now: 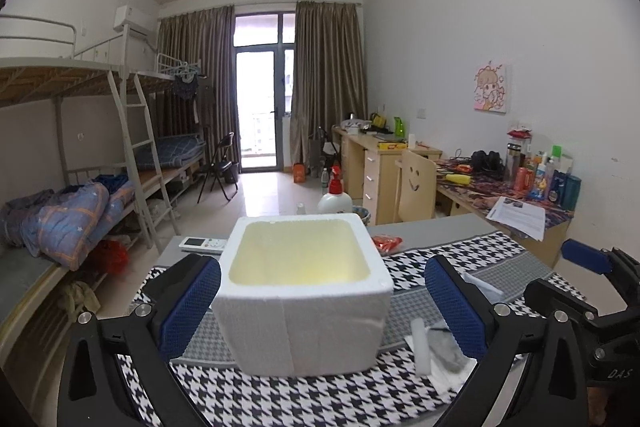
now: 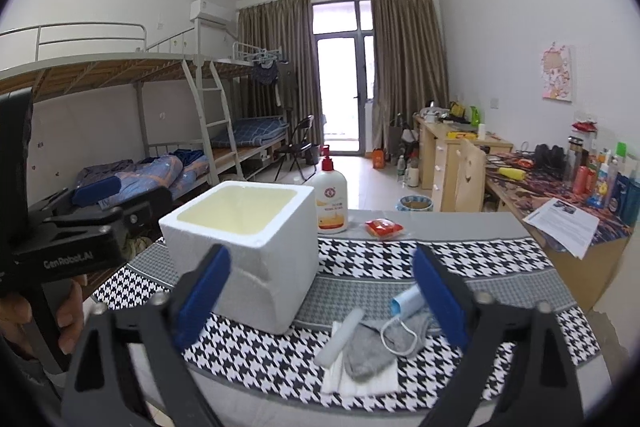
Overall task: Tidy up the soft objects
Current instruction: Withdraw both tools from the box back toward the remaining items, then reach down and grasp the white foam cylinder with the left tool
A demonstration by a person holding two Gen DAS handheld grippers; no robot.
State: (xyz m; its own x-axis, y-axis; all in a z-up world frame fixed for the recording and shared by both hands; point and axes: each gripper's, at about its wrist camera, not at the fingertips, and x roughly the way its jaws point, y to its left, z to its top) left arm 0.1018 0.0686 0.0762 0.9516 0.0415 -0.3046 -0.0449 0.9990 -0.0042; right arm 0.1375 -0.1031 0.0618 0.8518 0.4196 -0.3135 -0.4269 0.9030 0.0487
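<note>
Foam box (image 1: pixel 302 291) on the checked cloth (image 2: pixel 500 263), bare cloth at its 3 o'clock.
Left gripper (image 1: pixel 322 303) spread wide around the box; right gripper (image 2: pixel 320 301) released above the sock (image 2: pixel 366 349) and mask (image 2: pixel 406 303).

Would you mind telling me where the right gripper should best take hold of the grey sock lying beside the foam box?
Probably from above, at the raised, bunched middle of the grey sock. It lies limp on a white cloth, so only that hump gives the open right gripper something to pinch. Stay clear of the mask's ear loop at its right edge.
</note>
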